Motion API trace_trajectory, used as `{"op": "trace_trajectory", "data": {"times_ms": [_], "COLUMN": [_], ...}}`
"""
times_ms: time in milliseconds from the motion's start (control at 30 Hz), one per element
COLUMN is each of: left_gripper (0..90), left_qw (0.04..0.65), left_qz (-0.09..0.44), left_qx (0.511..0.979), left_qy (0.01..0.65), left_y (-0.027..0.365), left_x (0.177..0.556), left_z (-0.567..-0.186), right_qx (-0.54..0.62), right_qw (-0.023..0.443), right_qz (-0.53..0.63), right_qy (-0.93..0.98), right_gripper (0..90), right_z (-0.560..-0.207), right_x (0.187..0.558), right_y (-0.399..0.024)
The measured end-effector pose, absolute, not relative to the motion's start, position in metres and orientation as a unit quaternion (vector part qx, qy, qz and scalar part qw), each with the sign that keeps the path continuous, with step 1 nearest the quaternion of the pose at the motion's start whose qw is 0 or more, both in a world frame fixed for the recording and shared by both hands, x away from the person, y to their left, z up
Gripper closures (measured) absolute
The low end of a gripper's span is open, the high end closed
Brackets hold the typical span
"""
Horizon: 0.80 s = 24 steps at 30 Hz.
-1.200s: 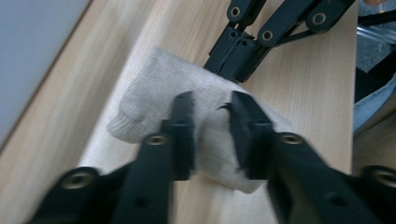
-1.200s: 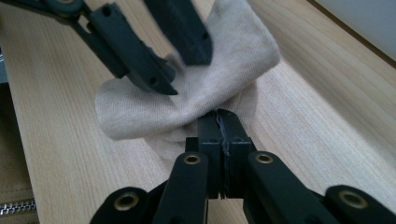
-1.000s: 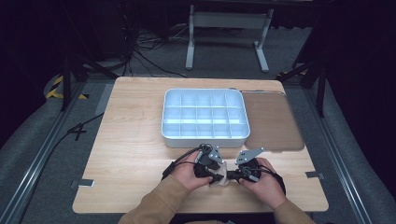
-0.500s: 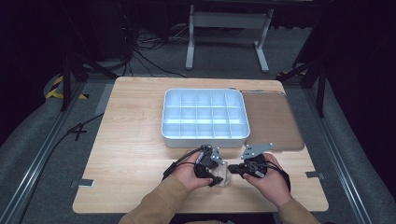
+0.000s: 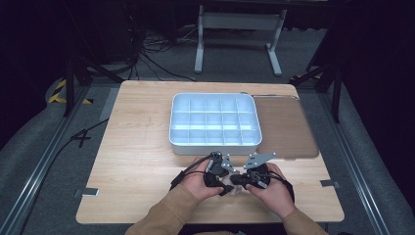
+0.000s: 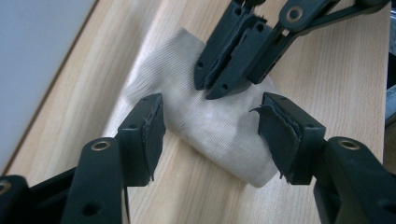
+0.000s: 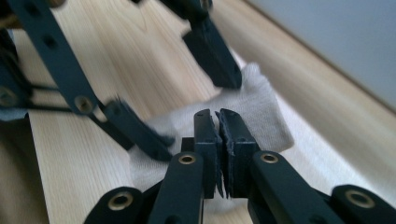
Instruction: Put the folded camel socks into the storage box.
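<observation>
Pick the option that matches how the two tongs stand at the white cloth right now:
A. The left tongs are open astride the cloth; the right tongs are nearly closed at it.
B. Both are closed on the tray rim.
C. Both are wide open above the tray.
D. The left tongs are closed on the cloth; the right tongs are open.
A: the left tongs gape on either side of the white cloth, while the right tongs show just a slit.

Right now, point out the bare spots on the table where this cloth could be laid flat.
The widest bare wood lies left of the tray, out to the table edge. A narrower strip runs behind the tray. The brown mat on its right is bare too. The front middle is crowded: both hands, the left claw, right claw and the cloth.
</observation>
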<state>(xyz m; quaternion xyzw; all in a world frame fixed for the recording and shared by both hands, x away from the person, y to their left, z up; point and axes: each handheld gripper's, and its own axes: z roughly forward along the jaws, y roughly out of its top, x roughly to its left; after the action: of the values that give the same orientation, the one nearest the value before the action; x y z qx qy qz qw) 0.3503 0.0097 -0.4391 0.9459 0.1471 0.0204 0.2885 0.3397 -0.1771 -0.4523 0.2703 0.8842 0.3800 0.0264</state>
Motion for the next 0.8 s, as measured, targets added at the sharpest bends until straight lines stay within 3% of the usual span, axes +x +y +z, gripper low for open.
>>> {"op": "trace_trajectory", "data": {"times_ms": [433, 800], "left_gripper": [32.6, 31.9], "left_qw": [0.278, 0.267], "left_qz": [0.022, 0.016], "left_qx": [0.953, 0.954], "left_qy": [0.119, 0.134], "left_y": [0.0028, 0.0025], "left_x": [0.3482, 0.3452], "left_z": [-0.4463, -0.4483], "right_qx": [0.291, 0.338], "right_qw": [0.026, 0.046], "right_qz": [0.368, 0.345], "right_qy": [0.882, 0.875], "right_gripper": [75.2, 52.5], "right_z": [-0.4548, -0.4564], "right_x": [0.3376, 0.3375], "right_y": [-0.1839, -0.1846]}}
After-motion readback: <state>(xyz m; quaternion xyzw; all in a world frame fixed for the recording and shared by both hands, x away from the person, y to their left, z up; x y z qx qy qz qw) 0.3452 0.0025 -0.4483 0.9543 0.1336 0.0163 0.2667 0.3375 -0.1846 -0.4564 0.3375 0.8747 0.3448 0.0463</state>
